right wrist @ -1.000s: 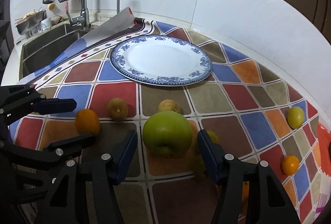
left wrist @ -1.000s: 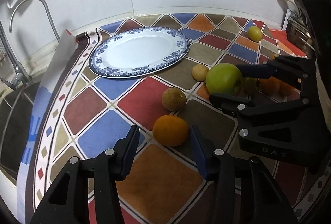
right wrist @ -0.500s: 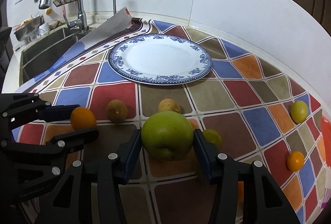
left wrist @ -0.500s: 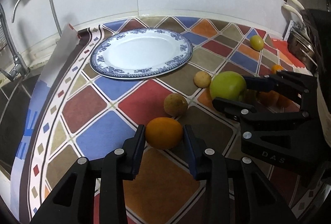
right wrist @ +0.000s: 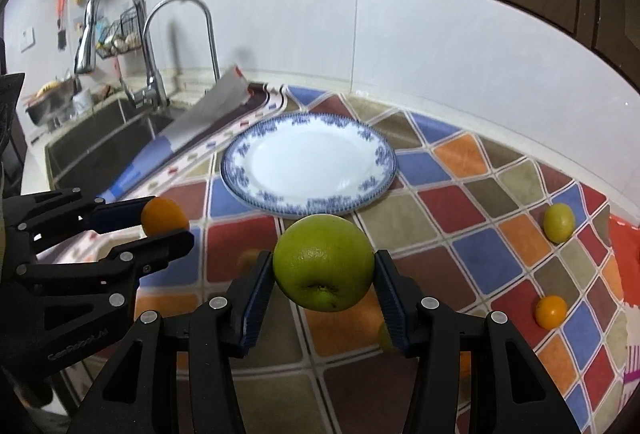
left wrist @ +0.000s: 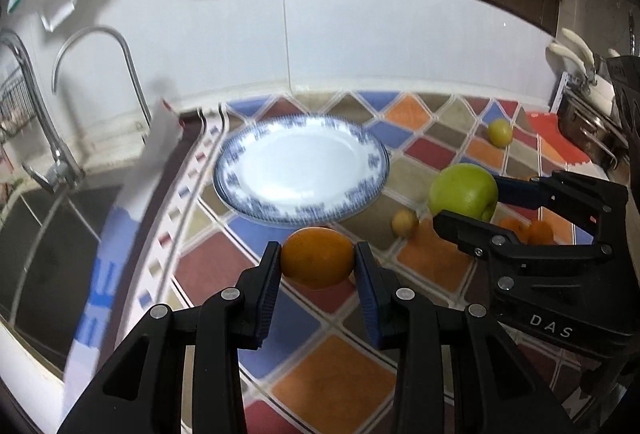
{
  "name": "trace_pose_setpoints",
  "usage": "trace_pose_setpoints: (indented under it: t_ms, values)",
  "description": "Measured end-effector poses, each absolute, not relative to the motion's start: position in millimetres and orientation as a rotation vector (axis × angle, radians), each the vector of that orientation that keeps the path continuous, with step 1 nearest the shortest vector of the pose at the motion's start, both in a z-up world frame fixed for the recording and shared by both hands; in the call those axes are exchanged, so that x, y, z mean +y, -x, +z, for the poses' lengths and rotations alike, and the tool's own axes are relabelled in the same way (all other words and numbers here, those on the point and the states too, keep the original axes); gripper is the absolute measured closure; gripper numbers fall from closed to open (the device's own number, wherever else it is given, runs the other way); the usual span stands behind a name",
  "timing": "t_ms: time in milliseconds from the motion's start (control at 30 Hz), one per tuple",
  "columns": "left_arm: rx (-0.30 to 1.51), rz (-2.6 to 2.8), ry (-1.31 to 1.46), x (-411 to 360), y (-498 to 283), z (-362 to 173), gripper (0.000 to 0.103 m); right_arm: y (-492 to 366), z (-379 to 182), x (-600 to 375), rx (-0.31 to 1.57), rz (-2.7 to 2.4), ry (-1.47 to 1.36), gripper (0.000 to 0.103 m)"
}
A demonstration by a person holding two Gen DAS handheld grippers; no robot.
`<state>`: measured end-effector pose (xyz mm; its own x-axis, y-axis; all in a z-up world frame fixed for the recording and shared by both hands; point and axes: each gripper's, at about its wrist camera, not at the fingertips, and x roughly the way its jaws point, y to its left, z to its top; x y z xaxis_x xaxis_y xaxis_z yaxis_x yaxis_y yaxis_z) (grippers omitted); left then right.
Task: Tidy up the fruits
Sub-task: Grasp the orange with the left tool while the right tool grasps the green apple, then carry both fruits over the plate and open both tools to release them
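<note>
Both views are lit dimly and evenly, with a cool cast. Strong fisheye bending is seen, and the corners are cut off in black. Motion blur is spread over the plate (left wrist: 300, 169) rim, the tiled cloth (left wrist: 432, 153) and the tap (right wrist: 176, 41). Soft glare is carried by the wall (right wrist: 440, 45); shadows are faint.

My right gripper (left wrist: 472, 207) hides most of two orange fruits (left wrist: 528, 230); a small fruit (right wrist: 249, 258) behind my jaws is too blurred to name.
</note>
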<state>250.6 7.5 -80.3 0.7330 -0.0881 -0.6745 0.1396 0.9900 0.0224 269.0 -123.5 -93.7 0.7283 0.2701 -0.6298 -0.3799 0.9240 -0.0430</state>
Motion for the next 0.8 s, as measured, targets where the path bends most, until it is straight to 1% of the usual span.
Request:
trace_pose_setpoints:
  t_ms: [233, 400, 600, 800]
  values:
    - [0.669, -0.132, -0.098, 21.1, -276.0, -50.3, 0.067, -284.9, -62.2, -115.6, 0.610, 0.333, 0.142, 0.052]
    - [0.654, -0.155, -0.101, 27.0, -305.4, -38.3, 0.067, -312.6, -44.8, -107.3, 0.612, 0.339, 0.126, 0.052]
    - [0.684, -0.169, -0.106, 33.2, -349.7, -38.1, 0.067, -356.9, -38.8, -98.8, 0.647, 0.355, 0.127, 0.052]
    - [0.728, -0.175, -0.101, 40.7, -393.2, -50.1, 0.067, -403.9, -48.5, -89.6, 0.725, 0.365, 0.132, 0.052]
